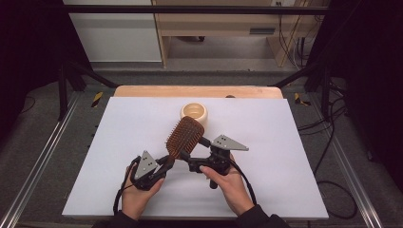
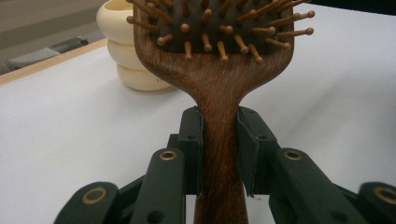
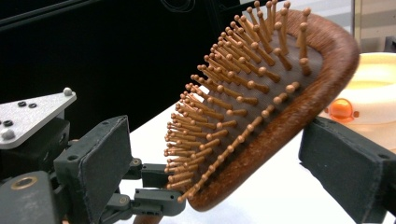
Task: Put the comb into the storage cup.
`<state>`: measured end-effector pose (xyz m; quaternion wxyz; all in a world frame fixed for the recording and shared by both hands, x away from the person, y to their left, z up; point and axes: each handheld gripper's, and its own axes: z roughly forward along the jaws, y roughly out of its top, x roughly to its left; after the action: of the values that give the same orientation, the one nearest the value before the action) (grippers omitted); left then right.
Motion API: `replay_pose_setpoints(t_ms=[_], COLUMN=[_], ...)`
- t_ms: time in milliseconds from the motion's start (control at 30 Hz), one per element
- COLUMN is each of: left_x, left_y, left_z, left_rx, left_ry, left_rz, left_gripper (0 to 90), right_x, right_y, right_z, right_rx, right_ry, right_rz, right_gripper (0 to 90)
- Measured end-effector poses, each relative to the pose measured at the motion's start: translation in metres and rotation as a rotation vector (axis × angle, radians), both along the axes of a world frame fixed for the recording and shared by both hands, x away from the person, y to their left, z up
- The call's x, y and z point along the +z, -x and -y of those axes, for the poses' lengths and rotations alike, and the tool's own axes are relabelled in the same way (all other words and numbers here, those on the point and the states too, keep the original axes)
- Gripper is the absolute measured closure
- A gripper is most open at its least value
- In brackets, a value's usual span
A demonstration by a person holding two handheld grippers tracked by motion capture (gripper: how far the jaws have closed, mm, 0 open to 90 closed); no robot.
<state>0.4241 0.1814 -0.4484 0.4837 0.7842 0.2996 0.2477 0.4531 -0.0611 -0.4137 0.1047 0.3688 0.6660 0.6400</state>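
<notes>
The left gripper point(image 1: 164, 164) pinched the hairbrush point(image 1: 184, 136) by its handle while the right gripper point(image 1: 202, 147), jaws spread around the head, looked poised to clamp next.

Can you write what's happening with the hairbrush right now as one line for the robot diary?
left gripper: shut on hairbrush handle | right gripper: open, jaws either side of brush head | cream bowl: behind

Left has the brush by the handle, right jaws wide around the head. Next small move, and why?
Probably close the right gripper onto the hairbrush head. Its jaws stand open on either side of the head, apart from it, while the left gripper clamps the handle and holds the brush off the table.
</notes>
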Motion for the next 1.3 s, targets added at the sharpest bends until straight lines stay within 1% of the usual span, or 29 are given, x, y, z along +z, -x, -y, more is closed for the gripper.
replay_pose_setpoints(t_ms=[133,433,500,567,600,667,767,833,933,1033,1100,1233,1300], left_x=[0.000,0.002,0.002,0.002,0.002,0.003,0.003,0.004,0.005,0.004,0.004,0.004,0.003], left_y=[0.001,0.004,0.005,0.006,0.007,0.007,0.008,0.008,0.009,0.009,0.009,0.009,0.008], left_z=[0.002,0.005,0.006,0.007,0.007,0.007,0.007,0.007,0.006,0.006,0.006,0.005,0.004], left_rx=[-0.006,-0.025,-0.023,-0.027,-0.028,-0.029,-0.031,-0.031,-0.031,-0.031,-0.032,-0.038,-0.051], left_ry=[-0.003,-0.004,-0.007,-0.012,-0.013,-0.010,-0.008,-0.003,0.001,0.000,0.007,0.023,0.029], left_rz=[0.004,0.024,0.029,0.033,0.034,0.038,0.045,0.054,0.059,0.059,0.060,0.065,0.062], left_gripper=[72.8,72.7,72.7,72.7,72.7,72.8,72.7,72.7,72.7,72.7,72.7,72.7,72.6], right_x=[-0.002,0.002,0.004,0.004,0.005,0.006,0.007,0.007,0.008,0.010,0.010,0.012,0.013], right_y=[-0.006,-0.015,-0.016,-0.017,-0.018,-0.020,-0.022,-0.023,-0.024,-0.024,-0.023,-0.023,-0.022], right_z=[0.000,0.005,0.005,0.005,0.004,0.003,0.003,0.003,0.004,0.003,0.003,0.004,0.004], right_rx=[-0.009,-0.029,-0.030,-0.029,-0.029,-0.032,-0.027,-0.016,-0.002,0.008,0.010,0.022,0.023], right_ry=[-0.018,-0.067,-0.083,-0.115,-0.125,-0.127,-0.139,-0.166,-0.186,-0.192,-0.196,-0.223,-0.217], right_rz=[-0.023,-0.041,-0.049,-0.062,-0.066,-0.065,-0.077,-0.097,-0.118,-0.123,-0.125,-0.135,-0.124], right_gripper=[10.8,13.1,14.2,15.7,16.6,18.5,21.6,23.9,26.2,32.8,34.3,38.5,39.7])
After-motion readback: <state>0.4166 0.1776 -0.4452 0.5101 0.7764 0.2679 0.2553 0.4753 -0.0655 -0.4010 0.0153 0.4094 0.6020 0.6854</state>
